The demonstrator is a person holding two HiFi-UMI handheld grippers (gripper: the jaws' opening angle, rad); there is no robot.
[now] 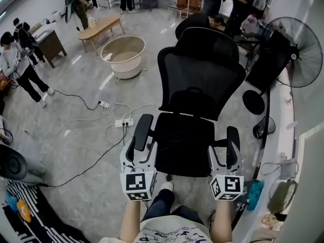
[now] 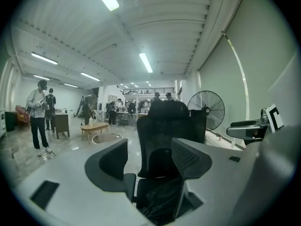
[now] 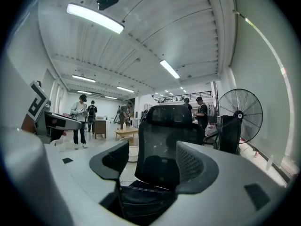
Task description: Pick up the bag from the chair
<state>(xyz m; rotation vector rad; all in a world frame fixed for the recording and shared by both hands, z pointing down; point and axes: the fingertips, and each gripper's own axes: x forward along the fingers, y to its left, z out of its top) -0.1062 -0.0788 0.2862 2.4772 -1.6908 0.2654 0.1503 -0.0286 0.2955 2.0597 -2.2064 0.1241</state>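
A black mesh office chair (image 1: 198, 80) stands right in front of me, facing me. A black crinkled bag (image 2: 162, 202) lies on its seat; against the black seat (image 1: 185, 138) it is hard to make out in the head view. It also shows low between the jaws in the right gripper view as the bag (image 3: 141, 200). My left gripper (image 1: 137, 156) is open beside the chair's left armrest (image 1: 143, 129). My right gripper (image 1: 224, 158) is open at the right armrest (image 1: 233, 145). Both hold nothing and hover short of the seat's front edge.
A black floor fan (image 1: 298, 52) and a dark panel stand right of the chair. A white ledge (image 1: 283, 151) with small items runs along the right. A power strip (image 1: 124, 122) with cables lies on the floor to the left, and a round tub (image 1: 123, 54), a wooden bench (image 1: 99, 28) and several people are farther off.
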